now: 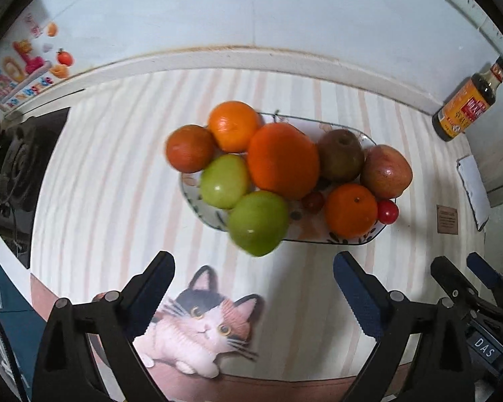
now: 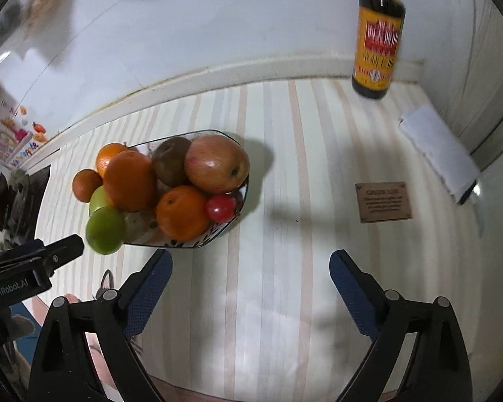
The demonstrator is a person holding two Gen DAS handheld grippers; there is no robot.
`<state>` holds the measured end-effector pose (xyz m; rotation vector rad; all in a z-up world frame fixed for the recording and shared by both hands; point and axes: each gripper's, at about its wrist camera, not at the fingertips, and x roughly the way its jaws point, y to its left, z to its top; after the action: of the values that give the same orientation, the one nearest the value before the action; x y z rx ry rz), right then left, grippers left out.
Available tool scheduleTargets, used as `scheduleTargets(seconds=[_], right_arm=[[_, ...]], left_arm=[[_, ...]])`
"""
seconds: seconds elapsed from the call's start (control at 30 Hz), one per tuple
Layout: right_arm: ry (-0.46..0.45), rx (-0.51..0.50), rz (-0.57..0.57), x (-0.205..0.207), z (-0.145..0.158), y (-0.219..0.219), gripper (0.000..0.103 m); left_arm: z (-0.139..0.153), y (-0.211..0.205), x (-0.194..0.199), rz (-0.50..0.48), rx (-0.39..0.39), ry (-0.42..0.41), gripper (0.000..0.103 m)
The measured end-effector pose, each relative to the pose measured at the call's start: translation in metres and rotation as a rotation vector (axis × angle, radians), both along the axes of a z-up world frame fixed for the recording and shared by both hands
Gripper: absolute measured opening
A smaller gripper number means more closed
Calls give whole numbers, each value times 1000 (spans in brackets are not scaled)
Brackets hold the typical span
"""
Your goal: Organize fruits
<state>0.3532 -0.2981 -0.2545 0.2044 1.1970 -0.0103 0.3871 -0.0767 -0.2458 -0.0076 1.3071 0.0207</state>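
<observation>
A patterned oval plate (image 1: 348,239) on the striped tablecloth is piled with fruit: several oranges (image 1: 282,160), two green apples (image 1: 258,222), a red apple (image 1: 385,171), a brown pear (image 1: 340,155) and cherry tomatoes (image 1: 388,211). One green apple overhangs the plate's near rim. My left gripper (image 1: 253,288) is open and empty, just short of that apple. My right gripper (image 2: 250,279) is open and empty over bare cloth, to the right of the plate (image 2: 214,232); the red apple (image 2: 217,163) is on top there. The right gripper also shows in the left wrist view (image 1: 466,274).
A soy sauce bottle (image 2: 378,35) stands at the back right by the wall. A white folded cloth (image 2: 439,152) and a small brown card (image 2: 383,201) lie to the right. A cat picture (image 1: 206,325) is on the cloth's near edge. A stove (image 1: 16,164) is at the left.
</observation>
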Motion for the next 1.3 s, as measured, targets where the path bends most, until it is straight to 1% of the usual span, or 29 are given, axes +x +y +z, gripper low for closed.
scheduleTargets(seconds=[0.13, 0.3, 0.43, 0.63, 0.7, 0.77, 0.87, 1.0, 1.2, 1.3], right_arm=[[-44, -33, 1, -16, 27, 12, 97], [-117, -77, -6, -53, 71, 31, 97], [-174, -102, -18, -89, 102, 48, 97], [-248, -129, -36, -151, 151, 75, 97], [-270, -145, -42, -170, 166, 82, 97], [-290, -142, -49, -191, 182, 89, 97], [-318, -146, -52, -215, 202, 95, 98], [-355, -142, -45, -241, 226, 101, 98], [-387, -131, -20, -262, 249, 100, 98], [-397, -126, -10, -269, 254, 97, 98]], left_arm=[[22, 14, -17, -4, 6, -55, 97], [56, 28, -50, -7, -3, -148, 97], [84, 38, -82, -30, 12, -218, 97], [131, 60, -137, -75, -2, -332, 97], [143, 66, -153, -89, -1, -358, 97], [153, 72, -167, -94, -3, -378, 97], [168, 79, -188, -102, -25, -392, 97], [184, 81, -211, -113, -24, -425, 97], [200, 77, -238, -107, -29, -460, 97], [203, 74, -248, -95, -42, -465, 97]])
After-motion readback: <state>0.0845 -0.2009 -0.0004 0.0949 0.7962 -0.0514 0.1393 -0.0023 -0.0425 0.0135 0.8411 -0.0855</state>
